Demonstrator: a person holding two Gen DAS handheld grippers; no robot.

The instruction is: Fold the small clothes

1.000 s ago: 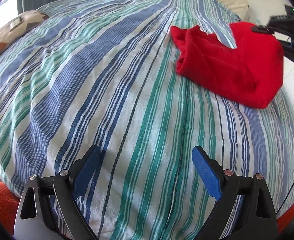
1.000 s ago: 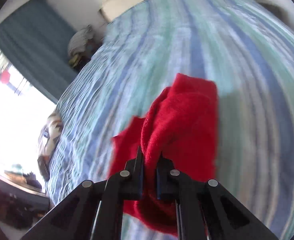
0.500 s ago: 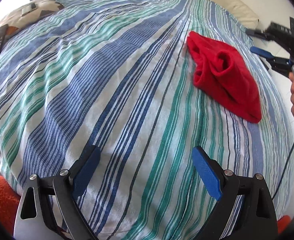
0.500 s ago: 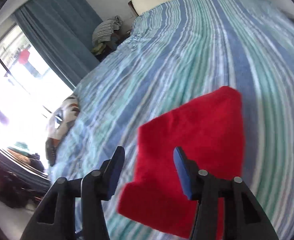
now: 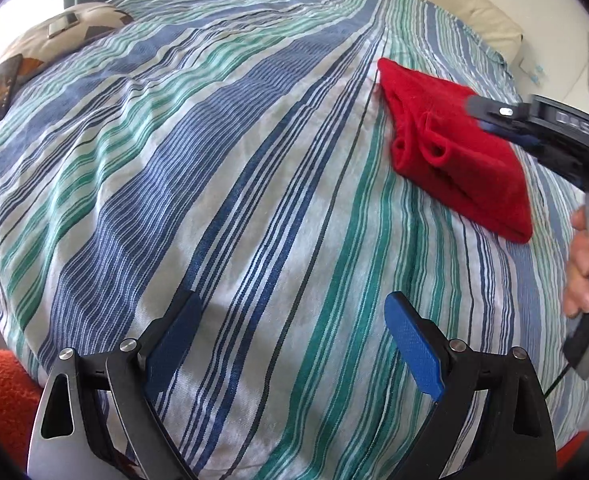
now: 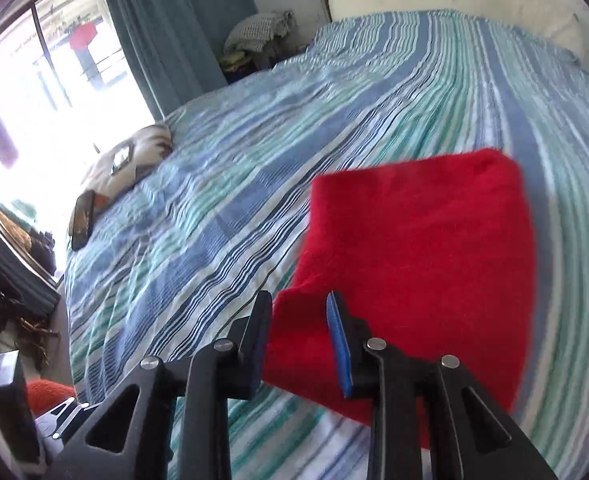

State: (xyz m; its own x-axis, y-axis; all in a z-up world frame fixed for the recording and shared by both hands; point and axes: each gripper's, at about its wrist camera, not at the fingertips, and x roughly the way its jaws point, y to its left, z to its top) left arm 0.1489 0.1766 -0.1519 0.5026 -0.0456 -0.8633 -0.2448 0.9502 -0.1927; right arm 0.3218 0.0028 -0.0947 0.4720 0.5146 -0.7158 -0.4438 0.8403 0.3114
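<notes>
Left gripper (image 5: pixel 290 338) hangs wide open and empty over the striped blue-green bedspread (image 5: pixel 222 184); the folded red knitted garment (image 5: pixel 454 148) lies well apart, far right. Right gripper (image 6: pixel 298 340), part-open, seemingly grips nothing, its 2 fingers over the garment's (image 6: pixel 422 264) near-left corner.

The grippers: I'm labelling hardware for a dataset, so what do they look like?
Both the left gripper and the right gripper have black angular finger arms with silver rivets and blue textured pads. A grey handle and a thin dark cable show beside the bare right hand.
</notes>
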